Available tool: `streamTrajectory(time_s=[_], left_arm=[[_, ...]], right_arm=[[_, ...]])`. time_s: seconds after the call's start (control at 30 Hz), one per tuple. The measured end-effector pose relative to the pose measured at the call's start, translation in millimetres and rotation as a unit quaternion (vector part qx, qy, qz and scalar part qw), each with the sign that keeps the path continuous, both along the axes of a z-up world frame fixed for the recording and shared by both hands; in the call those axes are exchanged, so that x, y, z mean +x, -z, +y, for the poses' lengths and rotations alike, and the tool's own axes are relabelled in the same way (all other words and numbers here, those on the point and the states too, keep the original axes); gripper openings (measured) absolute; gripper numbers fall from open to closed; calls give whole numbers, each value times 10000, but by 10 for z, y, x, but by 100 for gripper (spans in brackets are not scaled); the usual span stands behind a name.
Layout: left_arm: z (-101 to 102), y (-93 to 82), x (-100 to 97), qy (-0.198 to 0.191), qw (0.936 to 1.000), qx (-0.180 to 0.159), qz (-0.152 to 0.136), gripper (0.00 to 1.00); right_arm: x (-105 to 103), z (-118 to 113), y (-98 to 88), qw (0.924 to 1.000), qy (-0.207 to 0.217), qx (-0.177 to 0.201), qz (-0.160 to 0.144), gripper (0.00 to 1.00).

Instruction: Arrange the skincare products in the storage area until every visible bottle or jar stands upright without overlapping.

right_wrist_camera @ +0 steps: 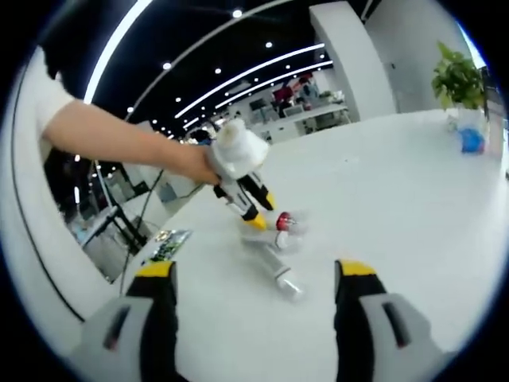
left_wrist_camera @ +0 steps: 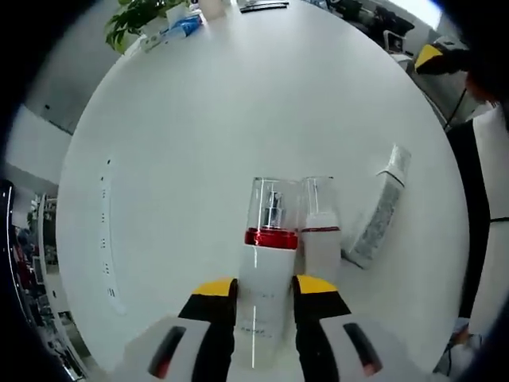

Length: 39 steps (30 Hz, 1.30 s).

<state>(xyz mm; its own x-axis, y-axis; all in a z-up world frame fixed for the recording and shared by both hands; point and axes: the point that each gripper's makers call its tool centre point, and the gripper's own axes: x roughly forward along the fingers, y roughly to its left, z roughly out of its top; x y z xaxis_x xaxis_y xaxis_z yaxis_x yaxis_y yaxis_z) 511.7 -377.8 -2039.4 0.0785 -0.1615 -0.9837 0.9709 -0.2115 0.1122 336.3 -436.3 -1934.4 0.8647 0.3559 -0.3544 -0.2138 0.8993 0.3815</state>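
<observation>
My left gripper [left_wrist_camera: 266, 286] is shut on the body of a white pump bottle [left_wrist_camera: 271, 237] with a red band and a clear cap. A smaller white bottle [left_wrist_camera: 321, 239] with a clear cap stands close against its right side. To their right a white patterned tube [left_wrist_camera: 382, 208] lies flat on the table. In the right gripper view a hand holds the left gripper [right_wrist_camera: 260, 211] down at the red-banded bottles [right_wrist_camera: 283, 222], with the tube [right_wrist_camera: 278, 272] lying in front. My right gripper [right_wrist_camera: 254, 272] hovers wide open above the table, nothing between its jaws.
The round white table [left_wrist_camera: 238, 119] carries a potted plant [left_wrist_camera: 135, 17] and a blue item [left_wrist_camera: 188, 25] at its far edge. A small patterned packet [right_wrist_camera: 164, 244] lies near the table edge by my right gripper. A person's arm [right_wrist_camera: 119, 139] reaches in from the left.
</observation>
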Motion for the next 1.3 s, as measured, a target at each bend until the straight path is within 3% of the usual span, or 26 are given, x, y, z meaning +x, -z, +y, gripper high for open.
streamTrajectory(time_s=[0.4, 0.7, 1.2, 1.3], left_arm=[[15, 118, -11, 122, 9996, 249, -17, 29], [27, 153, -42, 44, 9988, 289, 399, 30], [21, 158, -64, -324, 9975, 273, 566, 30], [28, 163, -59, -594, 9961, 418, 494, 29]], right_arm=[[-36, -147, 7, 9999, 144, 6, 27, 78], [-77, -221, 71, 9996, 263, 21, 128, 78], [-135, -324, 129, 9992, 352, 10, 211, 77], [-144, -316, 161, 9991, 324, 12, 258, 76]])
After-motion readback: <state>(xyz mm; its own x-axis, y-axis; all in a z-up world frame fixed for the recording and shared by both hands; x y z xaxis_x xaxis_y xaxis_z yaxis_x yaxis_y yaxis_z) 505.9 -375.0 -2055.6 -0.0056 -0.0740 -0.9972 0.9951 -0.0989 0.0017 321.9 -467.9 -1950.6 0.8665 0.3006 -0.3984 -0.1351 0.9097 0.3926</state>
